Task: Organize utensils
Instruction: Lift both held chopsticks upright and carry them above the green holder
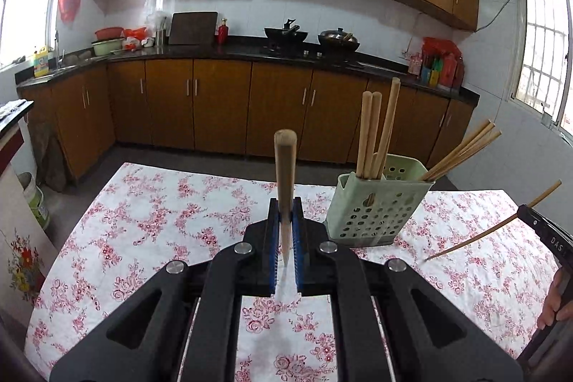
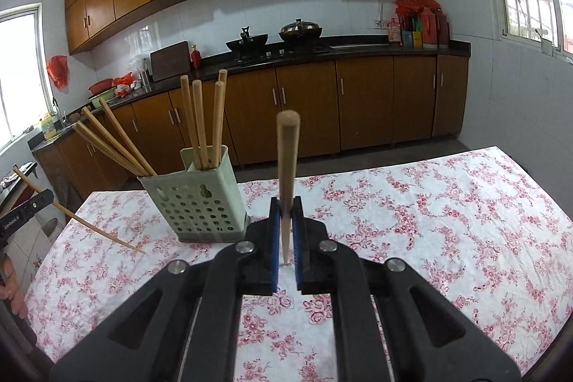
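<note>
My left gripper is shut on a wooden chopstick that stands nearly upright between its blue pads. My right gripper is shut on another wooden chopstick, also upright. A pale green perforated utensil holder stands on the table, right of the left gripper and left of the right gripper. It holds several chopsticks, some upright and some leaning outward. The right gripper with its slanted chopstick shows at the right edge of the left wrist view; the left one shows at the left edge of the right wrist view.
The table wears a white cloth with red flowers. Behind it run brown kitchen cabinets and a dark counter with woks. A bucket stands on the floor at the left.
</note>
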`<state>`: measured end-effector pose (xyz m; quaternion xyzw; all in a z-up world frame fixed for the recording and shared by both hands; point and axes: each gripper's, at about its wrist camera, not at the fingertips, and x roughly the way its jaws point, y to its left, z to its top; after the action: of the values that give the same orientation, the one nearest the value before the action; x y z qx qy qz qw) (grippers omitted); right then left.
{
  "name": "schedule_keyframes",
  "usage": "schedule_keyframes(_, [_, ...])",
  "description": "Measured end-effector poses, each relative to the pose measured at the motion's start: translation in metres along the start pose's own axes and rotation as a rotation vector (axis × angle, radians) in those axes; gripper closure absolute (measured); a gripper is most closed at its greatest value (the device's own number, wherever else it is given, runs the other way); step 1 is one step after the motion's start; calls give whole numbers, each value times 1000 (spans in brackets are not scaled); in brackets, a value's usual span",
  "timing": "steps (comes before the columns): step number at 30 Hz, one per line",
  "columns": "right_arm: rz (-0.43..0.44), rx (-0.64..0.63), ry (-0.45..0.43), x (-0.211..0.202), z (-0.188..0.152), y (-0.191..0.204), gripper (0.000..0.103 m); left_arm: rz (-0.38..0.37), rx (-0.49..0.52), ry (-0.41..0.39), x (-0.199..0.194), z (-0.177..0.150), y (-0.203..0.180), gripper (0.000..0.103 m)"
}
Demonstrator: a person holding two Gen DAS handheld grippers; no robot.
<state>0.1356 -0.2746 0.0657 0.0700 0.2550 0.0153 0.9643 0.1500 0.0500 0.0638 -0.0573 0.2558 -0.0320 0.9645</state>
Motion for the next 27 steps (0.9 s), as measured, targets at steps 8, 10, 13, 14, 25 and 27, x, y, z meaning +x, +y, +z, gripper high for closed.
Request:
schedule_keyframes(8, [7,-6,-5,1,2,2,95,2,-1,-1,1,1,-2,96])
schedule_keyframes(10, [15,-7,-5,-1,3,3,95,1,-6,-1,1,2,-2,96])
schedule_keyframes(13, [44,0,-13,-7,11,6,95,-20,-15,-13,-4,8,-4,96])
schedule_keyframes(14, [53,3,-18,-10,14,7,95,-30,-11,-24,-7,12,-7,96])
schedule_keyframes(25, [248,3,-107,-57,68,28,95,-192,17,-109,-44,59,-47,96])
schedule_keyframes(27, [264,-11,-142,-65,78,33,95,-210,18,-132,-49,66,-54,96])
